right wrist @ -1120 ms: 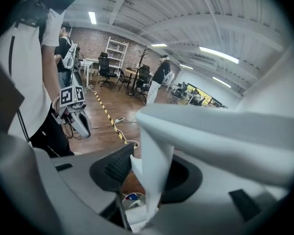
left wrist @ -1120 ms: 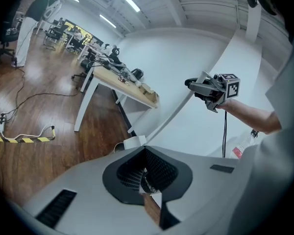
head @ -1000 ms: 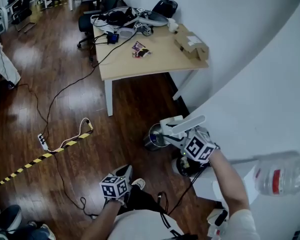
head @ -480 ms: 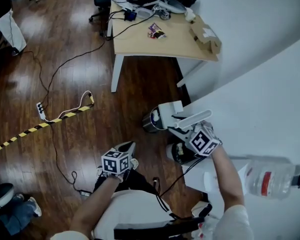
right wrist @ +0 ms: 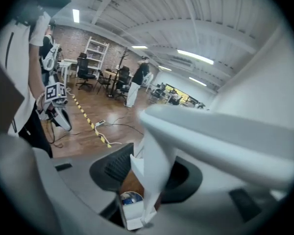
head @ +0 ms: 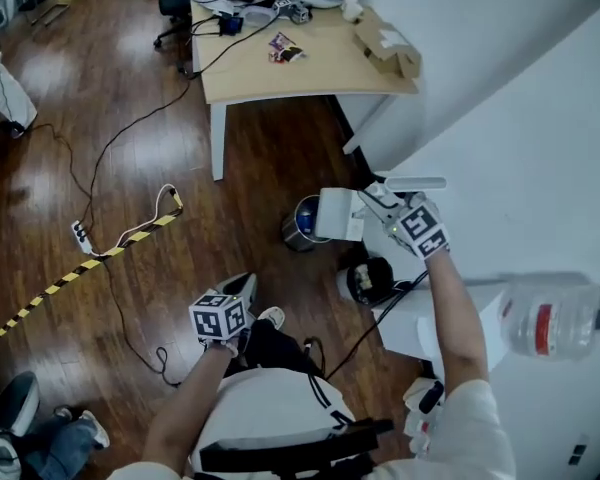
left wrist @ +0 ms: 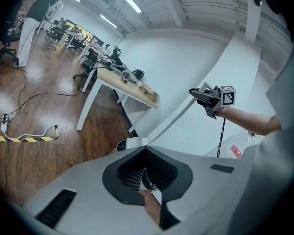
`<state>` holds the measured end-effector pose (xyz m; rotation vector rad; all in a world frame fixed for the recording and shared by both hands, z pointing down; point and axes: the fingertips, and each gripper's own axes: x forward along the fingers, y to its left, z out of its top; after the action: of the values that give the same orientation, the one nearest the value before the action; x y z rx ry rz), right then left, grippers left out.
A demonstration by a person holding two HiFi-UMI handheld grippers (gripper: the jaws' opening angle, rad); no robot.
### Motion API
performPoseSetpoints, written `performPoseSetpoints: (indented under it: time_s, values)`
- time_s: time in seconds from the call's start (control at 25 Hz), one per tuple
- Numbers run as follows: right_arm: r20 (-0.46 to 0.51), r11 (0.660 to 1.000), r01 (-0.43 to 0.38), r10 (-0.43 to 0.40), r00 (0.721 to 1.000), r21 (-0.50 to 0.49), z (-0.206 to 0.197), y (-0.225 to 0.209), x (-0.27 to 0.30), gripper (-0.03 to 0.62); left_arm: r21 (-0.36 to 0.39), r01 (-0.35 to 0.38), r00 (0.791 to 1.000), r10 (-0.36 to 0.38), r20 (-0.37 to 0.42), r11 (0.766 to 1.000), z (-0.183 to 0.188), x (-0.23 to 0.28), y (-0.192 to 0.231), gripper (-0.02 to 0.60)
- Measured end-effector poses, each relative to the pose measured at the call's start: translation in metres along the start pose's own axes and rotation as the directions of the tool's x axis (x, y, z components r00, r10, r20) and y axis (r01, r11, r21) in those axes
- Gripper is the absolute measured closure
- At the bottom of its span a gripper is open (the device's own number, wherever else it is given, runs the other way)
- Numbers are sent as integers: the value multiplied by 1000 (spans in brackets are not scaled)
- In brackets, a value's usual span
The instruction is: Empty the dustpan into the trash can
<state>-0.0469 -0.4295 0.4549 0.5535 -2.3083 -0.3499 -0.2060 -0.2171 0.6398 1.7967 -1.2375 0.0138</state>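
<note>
My right gripper (head: pixel 382 206) is shut on the handle (head: pixel 414 183) of a white dustpan (head: pixel 340 214). It holds the pan in the air just right of a small metal trash can (head: pixel 300 225) on the wood floor. In the right gripper view the handle (right wrist: pixel 154 160) runs between the pads, with the pan (right wrist: pixel 135 215) and the can's blue contents (right wrist: pixel 129 198) below it. My left gripper (head: pixel 238 294) hangs low by the person's legs, its jaws together with nothing in them. Its own view shows the right gripper (left wrist: pixel 206 96) up at the right.
A wooden desk (head: pixel 300 73) with cables, gear and a cardboard box (head: pixel 385 46) stands beyond the can. A curved white wall (head: pixel 520 168) runs along the right. By it are a black round object (head: pixel 370 280) and a plastic bottle (head: pixel 545 328). A power strip (head: pixel 80 234) and striped tape (head: pixel 60 288) lie at the left.
My right gripper has carried the dustpan farther away and a little higher and rolled it, so the handle now lies level. The left gripper has stayed put.
</note>
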Motion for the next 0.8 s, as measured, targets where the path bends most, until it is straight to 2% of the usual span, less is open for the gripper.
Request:
performPoseSetpoints:
  time_s: [0.08, 0.16, 0.24, 0.4, 0.56, 0.8]
  values:
    - [-6, 995, 80, -80, 997, 62, -11, -37, -7, 411, 10, -2, 1000, 2, -8, 1000, 2, -1, -1, 586]
    - [-12, 976, 155, -155, 988, 156, -23, -71, -16, 411, 23, 2, 1000, -1, -17, 1000, 3, 0, -5, 586]
    - [-22, 935, 236, -239, 971, 266, -39, -103, -29, 411, 36, 8, 1000, -7, -30, 999, 2, 3, -10, 586]
    - [-61, 824, 355, -367, 928, 441, -74, -141, -65, 411, 61, 28, 998, -25, -58, 998, -1, 7, -20, 586]
    - [-105, 761, 431, -439, 892, 485, -84, -146, -96, 411, 79, 48, 996, -42, -76, 996, -1, 8, -25, 586]
    - [-188, 668, 533, -519, 834, 519, -68, -140, -138, 418, 97, 89, 992, -79, -98, 991, 0, 9, -30, 586]
